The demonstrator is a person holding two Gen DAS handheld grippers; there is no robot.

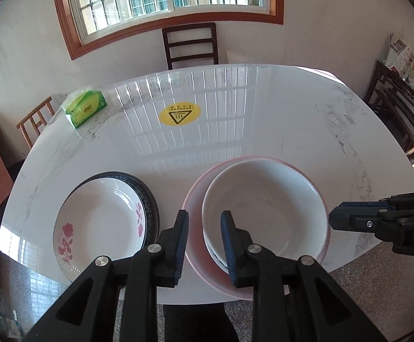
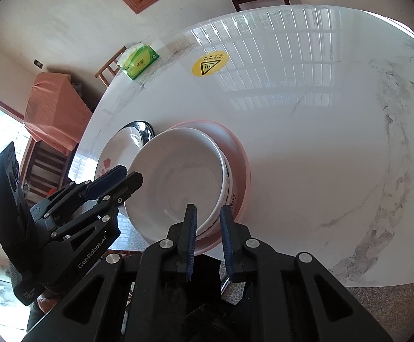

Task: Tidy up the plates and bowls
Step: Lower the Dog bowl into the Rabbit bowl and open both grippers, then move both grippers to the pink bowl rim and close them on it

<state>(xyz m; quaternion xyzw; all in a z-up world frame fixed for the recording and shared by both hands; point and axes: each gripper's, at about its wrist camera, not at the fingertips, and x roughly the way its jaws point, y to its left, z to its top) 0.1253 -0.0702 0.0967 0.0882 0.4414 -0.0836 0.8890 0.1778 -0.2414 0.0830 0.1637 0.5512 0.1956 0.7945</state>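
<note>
- Over the near rim of the white bowl [image 1: 265, 213], the left claw [image 1: 205, 229] is open, with nothing between its pads.
- Just right of the bowl, the right claw [image 1: 332, 221] has its jaws a little apart, pinching nothing.
- The bowl sits in a pink bowl [image 1: 195, 245] on the white desk [image 1: 235, 131].
- Left of the bowl, a rose plate [image 1: 101, 222] lies on a dark plate [image 1: 149, 199].
</note>
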